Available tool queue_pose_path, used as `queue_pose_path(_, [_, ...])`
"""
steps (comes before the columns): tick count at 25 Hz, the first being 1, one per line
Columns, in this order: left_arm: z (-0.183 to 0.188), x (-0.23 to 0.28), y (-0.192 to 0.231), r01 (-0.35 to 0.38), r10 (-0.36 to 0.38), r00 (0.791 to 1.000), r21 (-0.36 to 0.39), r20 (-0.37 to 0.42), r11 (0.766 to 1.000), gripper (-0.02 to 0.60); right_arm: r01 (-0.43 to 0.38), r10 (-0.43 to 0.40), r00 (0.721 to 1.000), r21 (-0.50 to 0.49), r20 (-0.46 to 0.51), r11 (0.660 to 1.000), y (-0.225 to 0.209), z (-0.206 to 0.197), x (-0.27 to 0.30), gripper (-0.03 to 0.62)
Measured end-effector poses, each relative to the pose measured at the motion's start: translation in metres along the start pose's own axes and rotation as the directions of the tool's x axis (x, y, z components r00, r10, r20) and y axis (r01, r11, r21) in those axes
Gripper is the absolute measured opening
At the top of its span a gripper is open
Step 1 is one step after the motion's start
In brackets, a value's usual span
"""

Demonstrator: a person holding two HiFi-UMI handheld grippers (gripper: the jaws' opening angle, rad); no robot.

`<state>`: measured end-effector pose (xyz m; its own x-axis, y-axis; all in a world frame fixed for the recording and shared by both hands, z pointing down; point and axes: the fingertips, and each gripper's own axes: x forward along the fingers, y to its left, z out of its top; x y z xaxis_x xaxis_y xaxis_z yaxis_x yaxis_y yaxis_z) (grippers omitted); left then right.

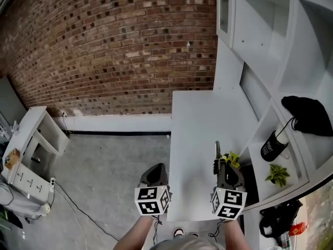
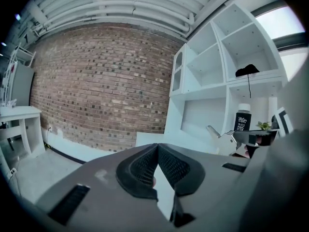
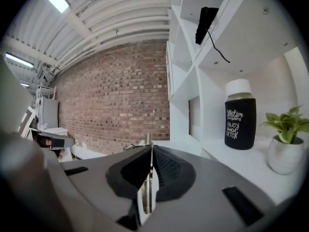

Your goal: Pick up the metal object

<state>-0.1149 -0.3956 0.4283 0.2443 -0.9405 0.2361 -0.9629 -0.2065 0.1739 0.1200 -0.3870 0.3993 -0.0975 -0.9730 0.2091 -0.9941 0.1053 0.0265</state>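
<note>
Our right gripper pinches the thin metal object edge-on above the white table, so it may pivot or slip free, while our left gripper sits closed and empty

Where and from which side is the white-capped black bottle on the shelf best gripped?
Grip the black bottle around its sleeved middle, from the open front of the white shelf: it stands upright and round, and a potted plant crowds one side.
</note>
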Motion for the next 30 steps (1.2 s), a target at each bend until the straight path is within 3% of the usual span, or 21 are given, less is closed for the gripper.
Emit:
queue_pose_path(7, [0.017,-0.007,-0.009,-0.009,0.008,1.000,0.025,0.025,1.000,0.011,-0.020,0.019,0.998,0.025,0.058,0.999,0.000,0.022,-0.006,0.008])
queue_pose_path(30, [0.015,-0.011,-0.018,-0.004,0.004,1.000,0.019,0.022,1.000,0.011,-0.041,0.041,0.997,0.008,0.058,0.999,-0.006,0.023,-0.019,0.008])
